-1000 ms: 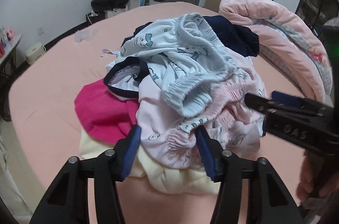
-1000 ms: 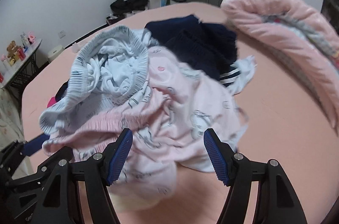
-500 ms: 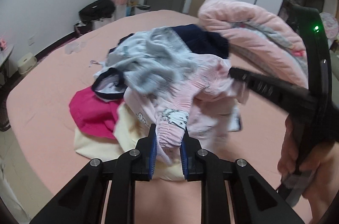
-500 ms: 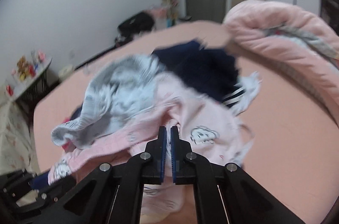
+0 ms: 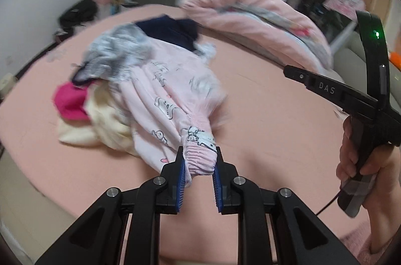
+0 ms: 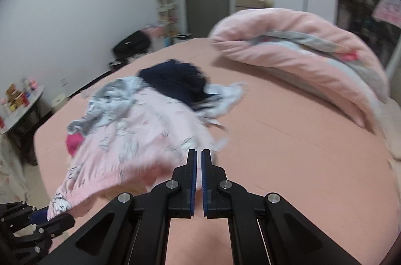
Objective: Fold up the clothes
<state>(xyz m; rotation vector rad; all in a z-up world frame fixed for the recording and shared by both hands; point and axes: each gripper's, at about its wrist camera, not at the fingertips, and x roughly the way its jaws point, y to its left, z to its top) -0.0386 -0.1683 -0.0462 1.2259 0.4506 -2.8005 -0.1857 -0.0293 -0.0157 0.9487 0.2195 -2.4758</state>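
Observation:
A pile of clothes lies on the pink bed: pink printed pants on top, a grey-white garment, a navy garment, a magenta piece and a cream piece. My left gripper is shut on the pink pants' elastic waistband and holds it off the pile. My right gripper is shut, its pads nearly touching at the edge of the pink pants; whether cloth is pinched is unclear. The right gripper's body also shows in the left wrist view.
A rolled pink quilt lies along the far right of the bed. A black bag, a shelf and a door stand beyond the bed. A small table with bottles is at the left.
Both grippers went from open to shut. The left took the pink waistband and pulled it toward me and off the pile, stretching the pants out. The right closed and drew back to the right.

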